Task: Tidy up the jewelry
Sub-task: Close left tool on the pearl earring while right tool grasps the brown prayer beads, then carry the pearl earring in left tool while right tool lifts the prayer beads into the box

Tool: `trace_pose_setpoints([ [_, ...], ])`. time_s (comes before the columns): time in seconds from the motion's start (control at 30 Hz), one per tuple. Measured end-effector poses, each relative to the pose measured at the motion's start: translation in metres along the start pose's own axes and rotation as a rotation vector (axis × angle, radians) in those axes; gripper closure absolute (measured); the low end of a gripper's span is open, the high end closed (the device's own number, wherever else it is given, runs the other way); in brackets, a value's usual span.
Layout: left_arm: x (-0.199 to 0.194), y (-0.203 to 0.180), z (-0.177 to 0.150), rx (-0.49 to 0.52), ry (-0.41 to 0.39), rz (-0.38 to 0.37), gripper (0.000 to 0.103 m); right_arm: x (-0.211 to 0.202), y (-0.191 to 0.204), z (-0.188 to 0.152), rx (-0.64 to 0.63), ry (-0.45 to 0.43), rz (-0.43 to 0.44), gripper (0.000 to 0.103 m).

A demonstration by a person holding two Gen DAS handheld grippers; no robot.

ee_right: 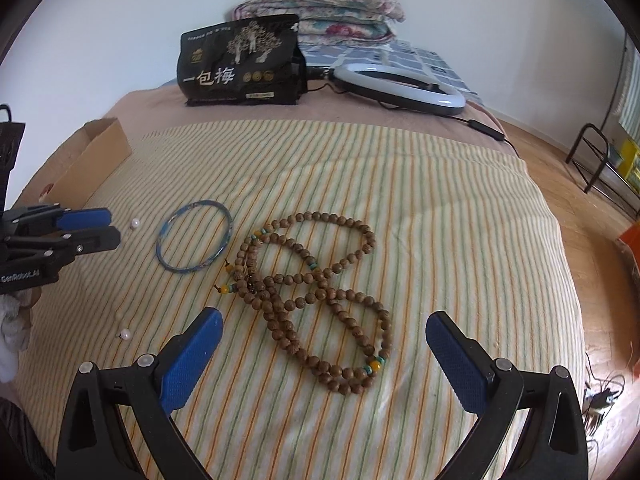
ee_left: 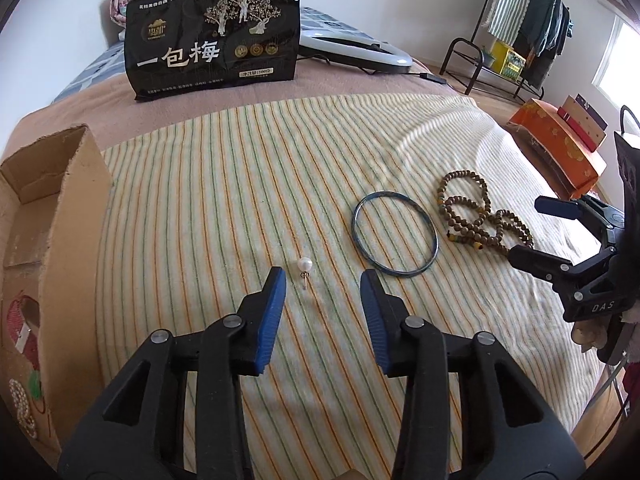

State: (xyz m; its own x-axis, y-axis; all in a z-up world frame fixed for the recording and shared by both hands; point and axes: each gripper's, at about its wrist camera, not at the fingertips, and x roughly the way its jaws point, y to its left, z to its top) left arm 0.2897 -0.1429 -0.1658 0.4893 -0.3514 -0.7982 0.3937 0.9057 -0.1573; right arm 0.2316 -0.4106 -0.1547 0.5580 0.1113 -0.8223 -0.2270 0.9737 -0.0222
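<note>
Small white pearl stud earring [ee_left: 305, 265] on striped cloth: light, slippery, roll-prone; best pinched across the bead. Left gripper [ee_left: 323, 280] moderately open, empty; right gripper [ee_right: 324, 324] wide, empty.

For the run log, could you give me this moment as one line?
left gripper: open, by pearl earring | right gripper: open, over wooden bead necklace | blue bangle: on cloth | nothing held

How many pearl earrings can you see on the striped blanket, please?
2. One pearl earring lies just ahead of the left tongs, left of the blue bangle. The other lies nearer the blanket's front edge, left of the right tongs. More may be hidden.
</note>
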Motion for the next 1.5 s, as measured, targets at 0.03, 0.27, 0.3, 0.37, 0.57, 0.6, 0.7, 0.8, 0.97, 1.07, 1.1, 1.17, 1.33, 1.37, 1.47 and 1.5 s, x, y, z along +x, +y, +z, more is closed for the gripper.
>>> trace_pose_setpoints([
  [0.03,0.002,0.000,0.000,0.001,0.000,-0.003,0.064,0.002,0.002,0.001,-0.014,0.002,0.003,0.001],
  [0.27,0.012,0.001,0.000,0.001,0.010,-0.009,0.070,0.023,0.011,0.011,-0.100,0.030,0.000,0.001],
  [0.3,0.014,0.001,0.000,-0.001,0.012,-0.010,0.070,0.027,0.012,0.012,-0.109,0.037,-0.005,0.001],
  [0.37,0.017,0.002,0.001,-0.004,0.012,-0.012,0.070,0.033,0.014,0.014,-0.118,0.046,-0.009,0.001],
  [0.57,0.024,0.006,0.002,-0.018,0.014,-0.013,0.077,0.051,0.016,0.016,-0.113,0.070,0.009,0.000],
  [0.6,0.024,0.007,0.002,-0.020,0.013,-0.014,0.078,0.051,0.015,0.016,-0.107,0.067,0.015,0.000],
  [0.7,0.026,0.008,0.004,-0.024,0.012,-0.010,0.083,0.051,0.014,0.016,-0.101,0.061,0.025,0.001],
  [0.8,0.027,0.010,0.003,-0.026,0.010,-0.001,0.090,0.049,0.014,0.016,-0.101,0.049,0.035,0.014],
  [0.97,0.027,0.010,0.002,-0.028,0.006,0.007,0.096,0.045,0.017,0.015,-0.107,0.028,0.065,0.048],
  [1.07,0.025,0.010,0.001,-0.027,0.006,0.006,0.096,0.044,0.015,0.017,-0.084,0.023,0.084,0.071],
  [1.1,0.026,0.010,0.001,-0.029,0.006,0.006,0.096,0.044,0.014,0.017,-0.082,0.023,0.088,0.081],
  [1.17,0.024,0.009,0.001,-0.030,0.008,0.002,0.096,0.044,0.012,0.018,-0.073,0.023,0.088,0.085],
  [1.33,0.015,0.006,0.000,-0.027,0.003,-0.001,0.096,0.039,0.011,0.018,-0.045,0.025,0.079,0.086],
  [1.37,0.013,0.005,-0.001,-0.027,0.000,-0.003,0.096,0.037,0.011,0.018,-0.040,0.021,0.078,0.086],
  [1.47,0.005,0.003,0.000,-0.024,-0.011,-0.006,0.096,0.029,0.011,0.018,-0.026,0.007,0.080,0.088],
  [1.5,0.002,0.003,0.001,-0.024,-0.015,-0.008,0.096,0.026,0.011,0.018,-0.023,0.003,0.078,0.088],
])
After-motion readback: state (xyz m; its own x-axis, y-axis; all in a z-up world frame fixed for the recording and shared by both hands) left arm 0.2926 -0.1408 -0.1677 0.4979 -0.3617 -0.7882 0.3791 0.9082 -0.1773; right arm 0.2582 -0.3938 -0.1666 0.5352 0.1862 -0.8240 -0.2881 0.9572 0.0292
